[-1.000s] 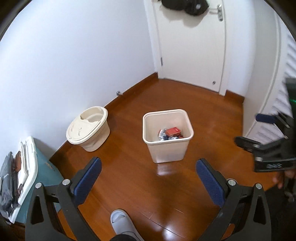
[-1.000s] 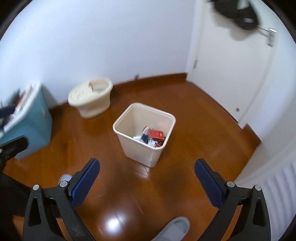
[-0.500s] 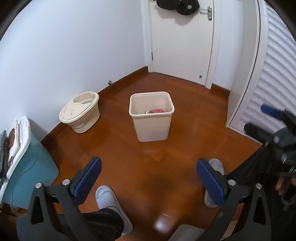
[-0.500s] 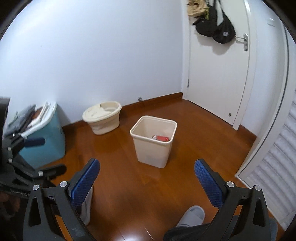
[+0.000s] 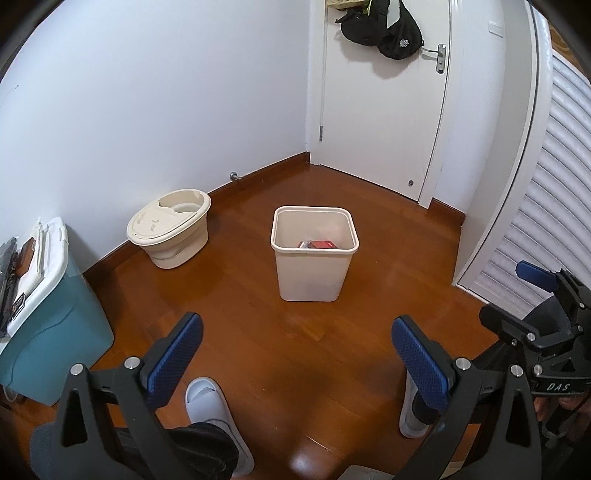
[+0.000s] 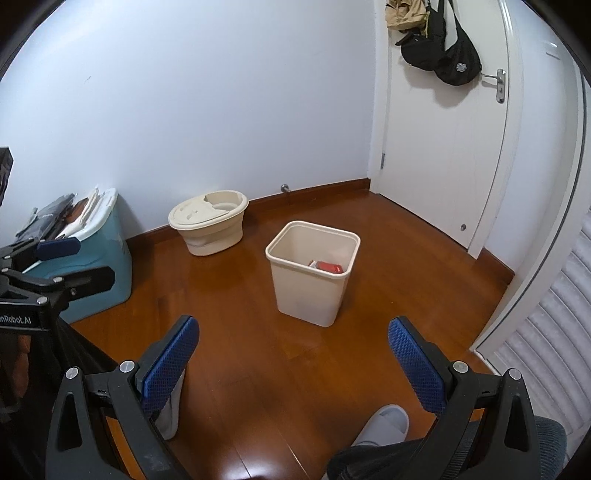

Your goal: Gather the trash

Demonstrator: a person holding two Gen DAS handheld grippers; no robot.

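Note:
A cream square waste bin (image 5: 314, 273) stands on the wooden floor, also in the right wrist view (image 6: 308, 291). Trash lies in its bottom, with a red packet (image 5: 323, 244) showing, also seen in the right wrist view (image 6: 330, 267). My left gripper (image 5: 297, 354) is open and empty, well back from the bin. My right gripper (image 6: 293, 356) is open and empty, also back from the bin. The right gripper shows at the right edge of the left wrist view (image 5: 535, 306). The left gripper shows at the left edge of the right wrist view (image 6: 55, 258).
A cream lidded bucket (image 5: 170, 232) stands by the wall. A teal box with a white lid (image 5: 44, 310) is at the left. A white door (image 5: 384, 110) with black bags (image 5: 380, 33) hanging is at the back. A louvred door (image 5: 546, 206) is at the right. My slippered feet (image 5: 210, 402) are below.
Both grippers have pulled back and risen away from the bin, so it looks smaller and farther. Both stay open and empty.

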